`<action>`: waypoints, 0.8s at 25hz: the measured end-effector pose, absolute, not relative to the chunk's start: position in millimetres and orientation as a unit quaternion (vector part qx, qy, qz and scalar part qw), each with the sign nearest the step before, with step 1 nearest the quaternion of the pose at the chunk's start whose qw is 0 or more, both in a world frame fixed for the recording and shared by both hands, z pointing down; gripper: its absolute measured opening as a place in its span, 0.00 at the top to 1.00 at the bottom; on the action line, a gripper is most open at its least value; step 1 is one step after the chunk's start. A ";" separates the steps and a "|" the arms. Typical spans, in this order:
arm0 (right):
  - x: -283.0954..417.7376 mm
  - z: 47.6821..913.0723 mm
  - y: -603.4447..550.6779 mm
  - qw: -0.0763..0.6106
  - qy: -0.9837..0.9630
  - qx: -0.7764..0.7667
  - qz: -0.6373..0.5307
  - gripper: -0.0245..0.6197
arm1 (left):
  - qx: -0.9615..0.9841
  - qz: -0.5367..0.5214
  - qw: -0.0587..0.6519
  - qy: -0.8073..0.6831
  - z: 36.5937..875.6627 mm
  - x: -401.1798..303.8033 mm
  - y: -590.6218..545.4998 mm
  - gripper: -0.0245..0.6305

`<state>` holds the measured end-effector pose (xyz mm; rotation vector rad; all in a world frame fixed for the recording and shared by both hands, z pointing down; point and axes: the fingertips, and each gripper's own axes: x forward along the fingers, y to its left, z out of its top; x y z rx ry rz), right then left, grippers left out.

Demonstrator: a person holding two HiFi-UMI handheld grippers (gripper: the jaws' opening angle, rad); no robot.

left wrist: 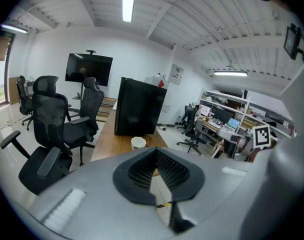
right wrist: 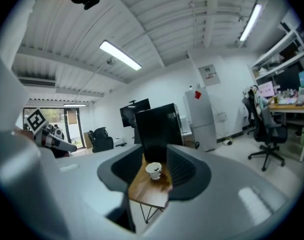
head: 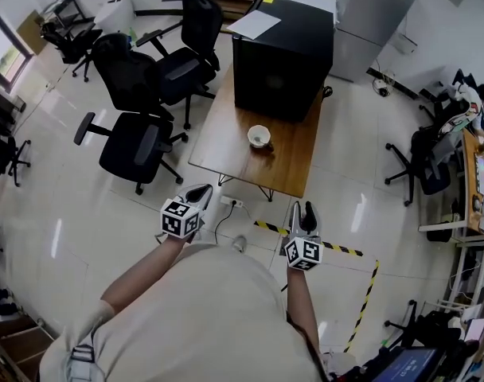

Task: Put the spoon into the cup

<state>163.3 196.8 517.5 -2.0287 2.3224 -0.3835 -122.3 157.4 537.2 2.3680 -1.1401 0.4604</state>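
beyond the spread right claw [right wrist: 155, 157] sits the cup [right wrist: 153, 170]; left claw [left wrist: 156, 152] tips pressed together.

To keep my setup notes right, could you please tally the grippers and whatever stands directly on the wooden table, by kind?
Grippers: 2, the left gripper and the right gripper
White cup: 1
Black box: 1
Total: 4
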 end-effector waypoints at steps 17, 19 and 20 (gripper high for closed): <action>141.9 547.4 192.2 -0.006 0.768 -0.619 -0.162 0.73 | 0.852 0.144 0.284 -0.417 547.8 -120.5 146.3 0.96; 138.7 549.0 192.6 -0.007 0.769 -0.619 -0.162 0.73 | 0.852 0.143 0.284 -0.415 547.4 -119.9 144.7 0.96; 138.2 549.6 193.1 -0.007 0.768 -0.619 -0.162 0.74 | 0.852 0.141 0.287 -0.414 547.4 -119.3 144.1 0.96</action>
